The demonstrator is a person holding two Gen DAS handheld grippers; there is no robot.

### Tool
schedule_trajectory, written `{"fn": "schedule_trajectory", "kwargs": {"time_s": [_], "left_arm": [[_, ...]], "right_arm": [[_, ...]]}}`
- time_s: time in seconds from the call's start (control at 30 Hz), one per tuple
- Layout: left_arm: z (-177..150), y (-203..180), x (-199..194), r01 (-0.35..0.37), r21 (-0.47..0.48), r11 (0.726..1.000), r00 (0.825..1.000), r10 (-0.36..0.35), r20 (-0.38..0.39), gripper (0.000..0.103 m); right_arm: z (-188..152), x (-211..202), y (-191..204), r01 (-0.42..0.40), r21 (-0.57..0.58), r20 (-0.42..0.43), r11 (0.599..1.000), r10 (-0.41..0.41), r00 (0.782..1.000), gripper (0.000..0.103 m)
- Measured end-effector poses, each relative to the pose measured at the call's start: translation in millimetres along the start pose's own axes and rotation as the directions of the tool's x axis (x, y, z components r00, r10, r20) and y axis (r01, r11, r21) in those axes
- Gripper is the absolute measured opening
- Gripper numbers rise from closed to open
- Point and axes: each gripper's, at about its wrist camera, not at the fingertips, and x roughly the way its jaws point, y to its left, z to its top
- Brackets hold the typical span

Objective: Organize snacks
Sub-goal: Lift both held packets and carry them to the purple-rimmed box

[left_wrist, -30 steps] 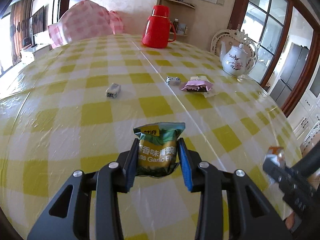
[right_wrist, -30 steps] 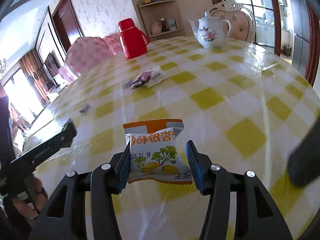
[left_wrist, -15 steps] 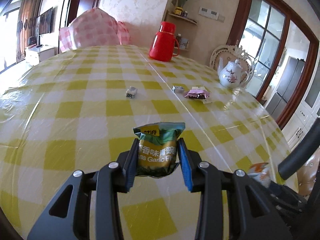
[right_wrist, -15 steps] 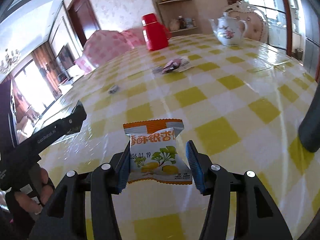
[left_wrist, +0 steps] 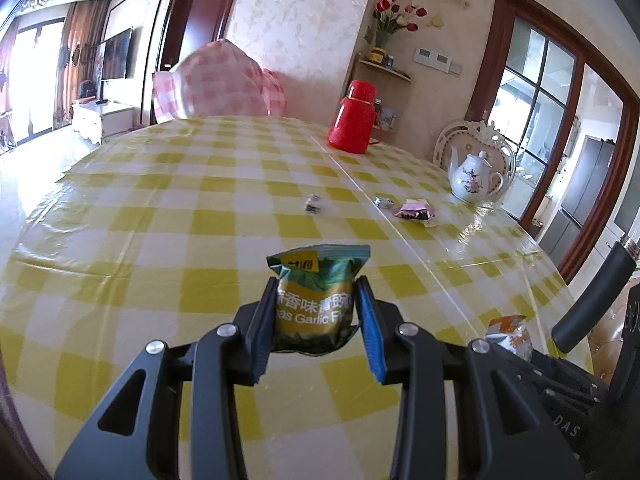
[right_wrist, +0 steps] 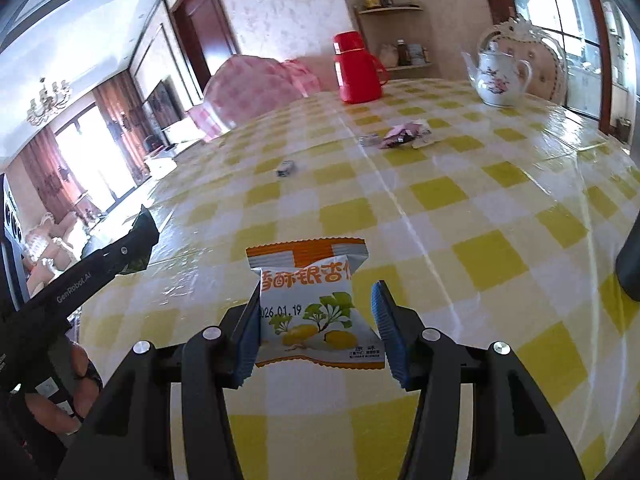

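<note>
Both claws have pulled back and risen since a second ago, so the snacks left on the tabletop (left_wrist: 168,216) now lie farther off and more of the room shows above it. The left claw (left_wrist: 316,312) is pinching a green garlic-pea packet (left_wrist: 314,300) between its blue pads, packet upright and clear of the yellow-checked cloth. The right claw (right_wrist: 316,320) is pinching a white-and-orange ginkgo snack packet (right_wrist: 316,304), its left pad pressed to the packet's edge, the right pad at its lower corner. In the left view that same orange packet peeks out low on the right.

Well ahead on the tabletop, a small dark wrapped candy (left_wrist: 314,204) lies alone; right of it sits a small silver wrapped candy (left_wrist: 383,201), just beside a pink snack wrapper (left_wrist: 414,212). A red thermos jug (left_wrist: 352,118) stands near the far edge, and a white flowered teapot (left_wrist: 474,178) stands off to the right.
</note>
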Motion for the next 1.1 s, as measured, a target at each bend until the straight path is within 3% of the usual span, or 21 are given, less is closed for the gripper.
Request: {"fn": "schedule_trajectory", "kwargs": {"time_s": [0.6, 0.9, 1.1], "left_arm": [[-26.6, 46.2, -107.7, -0.108, 0.055, 0.993, 0.991, 0.103, 0.089, 0.039], [-47.1, 120.3, -152.9, -0.202, 0.002, 0.979, 0.978, 0.201, 0.052, 0.039], [-50.6, 169.4, -184.9, -0.241, -0.066, 0.968, 0.968, 0.244, 0.05, 0.039]], "right_arm": [[-30.4, -23.7, 105.2, -0.217, -0.207, -0.029, 0.954, 0.215, 0.976, 0.052], [-44.8, -34.7, 168.0, -0.294, -0.327, -0.062, 0.898, 0.29, 0.955, 0.052], [-60.0, -38.5, 224.0, -0.362, -0.428, -0.108, 0.828, 0.351, 0.93, 0.052]]}}
